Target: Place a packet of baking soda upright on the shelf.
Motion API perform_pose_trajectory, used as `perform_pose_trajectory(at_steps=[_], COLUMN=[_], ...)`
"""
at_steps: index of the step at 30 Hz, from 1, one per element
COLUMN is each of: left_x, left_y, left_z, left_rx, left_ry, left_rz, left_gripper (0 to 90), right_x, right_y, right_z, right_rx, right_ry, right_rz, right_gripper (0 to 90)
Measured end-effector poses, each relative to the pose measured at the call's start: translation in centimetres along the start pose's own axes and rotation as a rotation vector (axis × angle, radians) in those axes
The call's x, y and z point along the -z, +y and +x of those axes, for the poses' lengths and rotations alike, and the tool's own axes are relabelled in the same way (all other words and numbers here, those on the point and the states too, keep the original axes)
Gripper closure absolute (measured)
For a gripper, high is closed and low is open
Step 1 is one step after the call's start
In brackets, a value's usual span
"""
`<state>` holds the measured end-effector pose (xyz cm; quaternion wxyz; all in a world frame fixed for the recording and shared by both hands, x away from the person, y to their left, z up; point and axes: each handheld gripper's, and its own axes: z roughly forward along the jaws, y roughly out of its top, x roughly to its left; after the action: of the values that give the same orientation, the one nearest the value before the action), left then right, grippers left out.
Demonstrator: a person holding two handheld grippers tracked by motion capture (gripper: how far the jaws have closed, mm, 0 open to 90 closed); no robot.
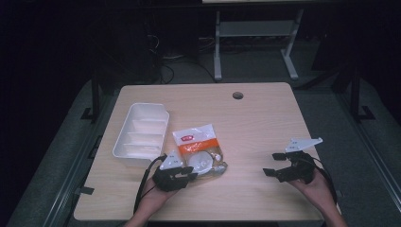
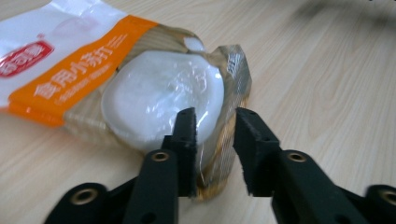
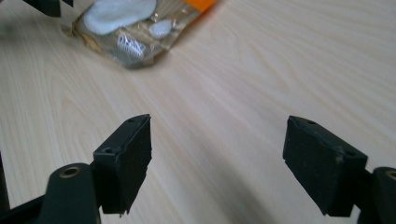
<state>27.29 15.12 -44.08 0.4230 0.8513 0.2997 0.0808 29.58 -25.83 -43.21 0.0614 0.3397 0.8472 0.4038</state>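
Dim surroundings, lit table (image 1: 265, 118) (corners blurred)

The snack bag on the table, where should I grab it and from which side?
Grip the snack bag by its thin clear near edge, coming low from the person's side. It lies flat, bulging over the white disc; the left tongs already straddle that edge, open.

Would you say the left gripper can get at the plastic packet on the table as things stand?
Probably yes. The left gripper is open with its jaws on either side of the near edge of the packet, and nothing lies between them; the white tray sits off to the side.
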Motion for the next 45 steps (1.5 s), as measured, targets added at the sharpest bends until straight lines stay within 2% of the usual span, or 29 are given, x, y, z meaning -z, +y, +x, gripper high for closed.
perform_pose_trajectory(at_steps=[2,4,5,6,7,11,12,13,15,21,23,25,28,32,33,36,39,45], left_x=[-0.8,-1.1,-1.6,-1.6,-1.9,-2.3,-2.4,-2.4,-2.3,-2.4,-2.5,-2.5,-2.5,-2.5,-2.5,-2.5,-2.5,-2.5], left_y=[0.9,1.1,1.4,1.4,1.5,1.4,1.4,1.4,1.4,1.3,1.3,1.2,1.2,1.1,1.1,1.1,1.0,1.0], left_z=[0.2,0.3,0.4,0.4,0.5,0.8,0.9,1.1,1.1,1.3,1.3,1.4,1.4,1.4,1.4,1.5,1.4,1.4], left_rx=[-0.012,-0.012,-0.017,-0.017,-0.021,-0.022,-0.019,-0.016,-0.013,-0.017,-0.019,-0.03,-0.03,-0.036,-0.033,-0.026,-0.032,-0.031], left_ry=[0.001,-0.001,0.003,0.003,0.014,0.027,0.026,0.031,0.035,0.039,0.039,0.042,0.044,0.047,0.046,0.042,0.047,0.05], left_rz=[0.015,0.022,0.041,0.041,0.048,0.066,0.065,0.064,0.063,0.071,0.071,0.072,0.068,0.067,0.068,0.062,0.061,0.058], left_gripper=[76.3,77.3,80.1,81.0,81.9,82.4,82.4,83.3,83.3,85.7,86.0,87.5,89.3,89.9,89.9,89.9,89.8,89.8], right_x=[-0.3,-0.5,-1.0,-1.0,-1.7,-3.3,-3.3,-4.1,-4.6,-8.1,-8.5,-10.3,-11.8,-13.2,-14.2,-15.0,-16.6,-18.5], right_y=[1.7,2.3,3.4,3.4,4.7,6.9,6.9,8.1,8.8,13.3,13.7,15.2,16.2,16.9,17.4,17.5,17.2,16.7], right_z=[-0.1,-0.1,-0.3,-0.3,-0.7,-1.1,-1.1,-1.3,-1.4,-1.3,-1.3,-1.4,-1.5,-1.6,-1.7,-1.9,-2.8,-3.6], right_rx=[0.012,0.019,0.026,0.026,0.021,0.03,0.03,0.038,0.041,0.083,0.087,0.095,0.089,0.075,0.075,0.071,0.026,0.006], right_ry=[0.007,0.008,0.013,0.013,0.031,0.047,0.047,0.061,0.065,0.081,0.083,0.086,0.088,0.103,0.101,0.099,0.108,0.111], right_rz=[0.006,0.008,0.014,0.014,0.03,0.067,0.067,0.085,0.091,0.146,0.152,0.168,0.194,0.193,0.212,0.204,0.223,0.24], right_gripper=[21.7,21.5,21.2,21.2,20.6,20.6,20.6,20.7,20.6,21.0,21.1,21.4,21.6,22.4,22.5,24.3,26.1,33.2])
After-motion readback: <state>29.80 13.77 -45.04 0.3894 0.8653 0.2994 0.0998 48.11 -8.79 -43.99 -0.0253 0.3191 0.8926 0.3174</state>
